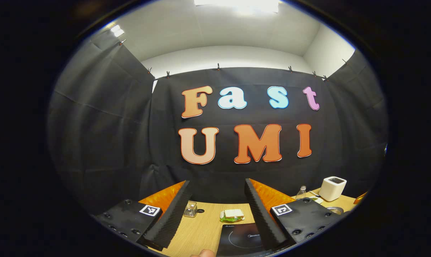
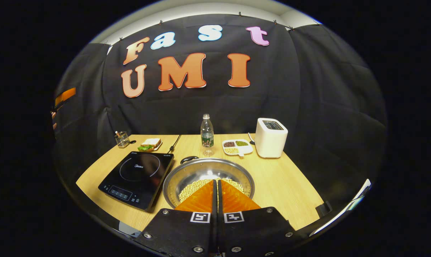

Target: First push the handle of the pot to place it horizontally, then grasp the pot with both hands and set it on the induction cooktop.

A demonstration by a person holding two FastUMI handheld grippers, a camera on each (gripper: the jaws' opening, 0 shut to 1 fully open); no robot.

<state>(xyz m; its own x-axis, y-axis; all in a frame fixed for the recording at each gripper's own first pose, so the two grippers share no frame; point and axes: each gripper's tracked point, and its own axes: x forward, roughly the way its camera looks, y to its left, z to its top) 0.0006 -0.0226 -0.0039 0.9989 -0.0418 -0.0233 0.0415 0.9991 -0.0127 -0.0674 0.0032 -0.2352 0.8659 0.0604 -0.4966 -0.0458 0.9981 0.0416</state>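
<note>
While the right gripper (image 2: 215, 185) (fingers together, holding nothing) hovers before the pot (image 2: 208, 180), the handle (image 2: 189, 159) push comes next; the left gripper (image 1: 217, 210) stands wide.

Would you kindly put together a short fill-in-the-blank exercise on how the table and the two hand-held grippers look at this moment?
1. The pot stands directly to the ____ of the induction cooktop in the right gripper view.
2. The right hand-held gripper has its fingers ____.
3. The left hand-held gripper has its fingers ____.
4. The white toaster stands beside a divided ____ holding beans.

Missing words: right; shut; open; plate
</note>
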